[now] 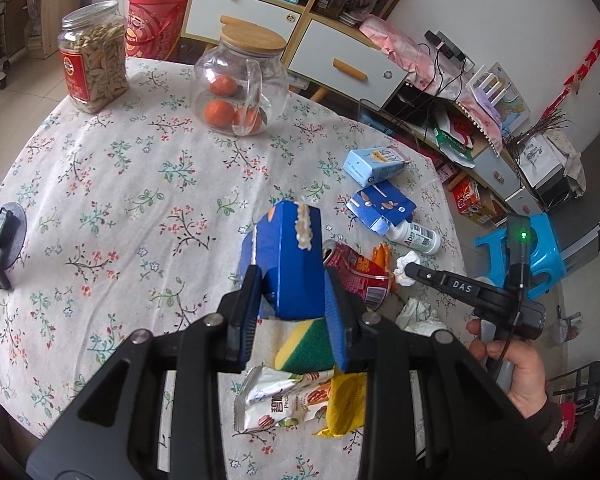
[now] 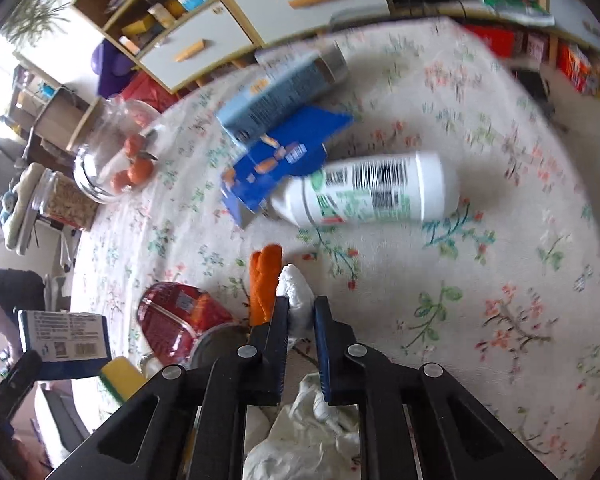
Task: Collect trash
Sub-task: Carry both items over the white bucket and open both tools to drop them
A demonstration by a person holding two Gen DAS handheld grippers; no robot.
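Left wrist view: the left gripper (image 1: 290, 288) pinches a dark blue carton (image 1: 290, 264) at frame centre, above a sponge (image 1: 306, 346) and snack wrappers (image 1: 284, 400).

Right wrist view: the right gripper (image 2: 300, 306) is pressed onto a crumpled white tissue (image 2: 296, 286) at lower centre, beside a red can (image 2: 180, 324); a white bottle (image 2: 372, 190) lies above.

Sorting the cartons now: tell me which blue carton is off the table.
The dark blue carton clamped in the left gripper; the pale blue carton and the opened blue carton lie on the tablecloth.
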